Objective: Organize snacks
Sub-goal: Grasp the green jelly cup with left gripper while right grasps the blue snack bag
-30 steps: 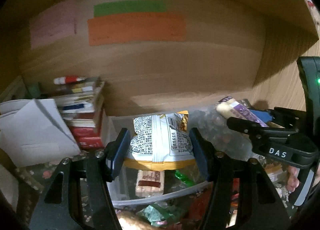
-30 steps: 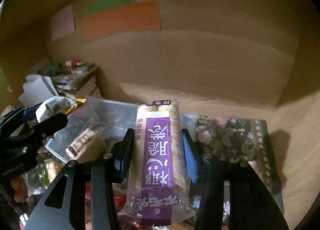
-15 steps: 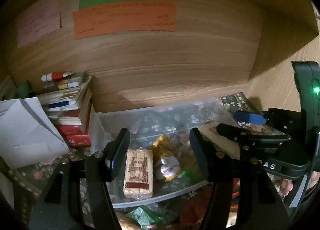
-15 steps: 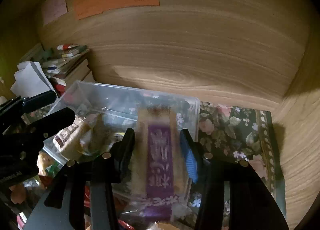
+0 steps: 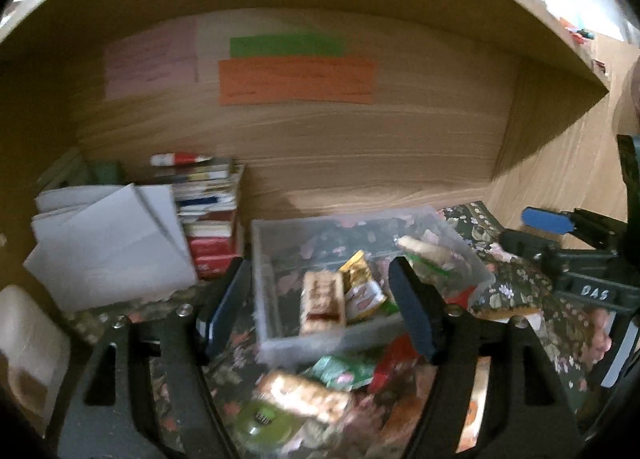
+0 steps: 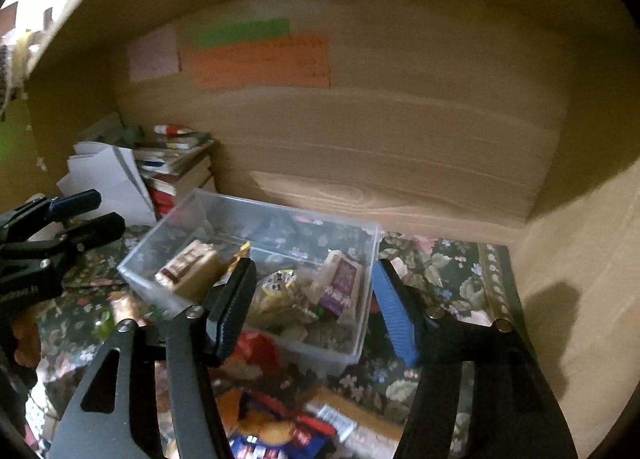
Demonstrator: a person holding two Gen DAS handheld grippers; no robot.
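Both my grippers, left gripper (image 5: 320, 307) and right gripper (image 6: 316, 307), hang wide open and empty; loose snacks (image 6: 272, 427) lie lower centre, below the right jaws, short of the clear bin (image 6: 362, 343).

Far wall: orange paper strip (image 5: 296, 82), green strip (image 5: 287, 46) just above it, pink note (image 5: 151, 61) to their left. Left: book stack (image 5: 208, 219); white folded papers (image 5: 108, 247) lean beside it. Floral cloth (image 6: 444, 271) underneath.
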